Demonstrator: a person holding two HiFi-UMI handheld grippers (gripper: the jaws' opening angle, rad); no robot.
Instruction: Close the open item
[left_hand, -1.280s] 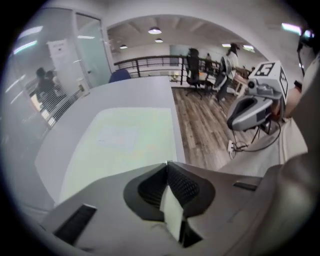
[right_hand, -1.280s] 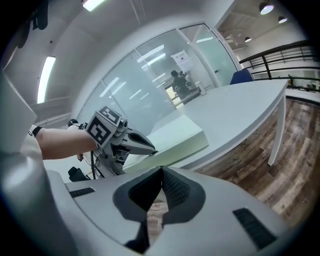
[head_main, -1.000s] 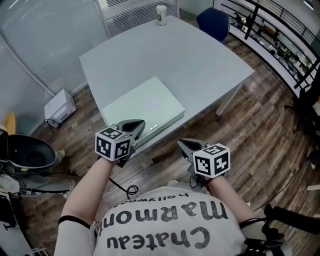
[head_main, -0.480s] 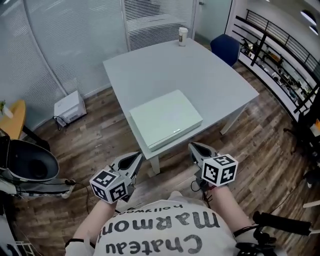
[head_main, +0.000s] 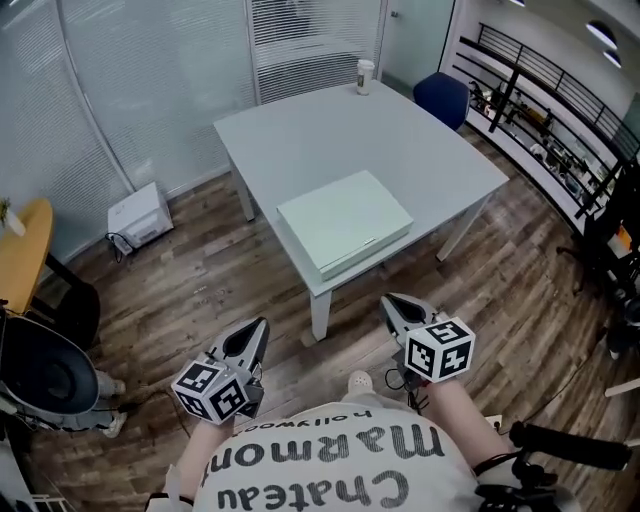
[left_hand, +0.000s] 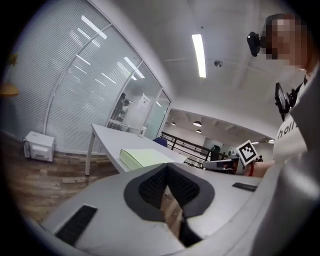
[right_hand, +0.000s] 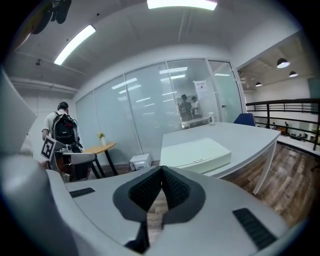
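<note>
Well back from the square pale-grey table (head_main: 330, 130), you hold the left gripper (head_main: 254, 331) and the right gripper (head_main: 394, 305) low over the brown wood floor (head_main: 200, 290), each with its jaws pressed together on nothing. The flat pale-green hinged case (head_main: 345, 222) lies at the table's near corner with its lid down flat on its base, so the closing looks done. Both grippers hang clear of it, likely because nothing there needs a grip.
</note>
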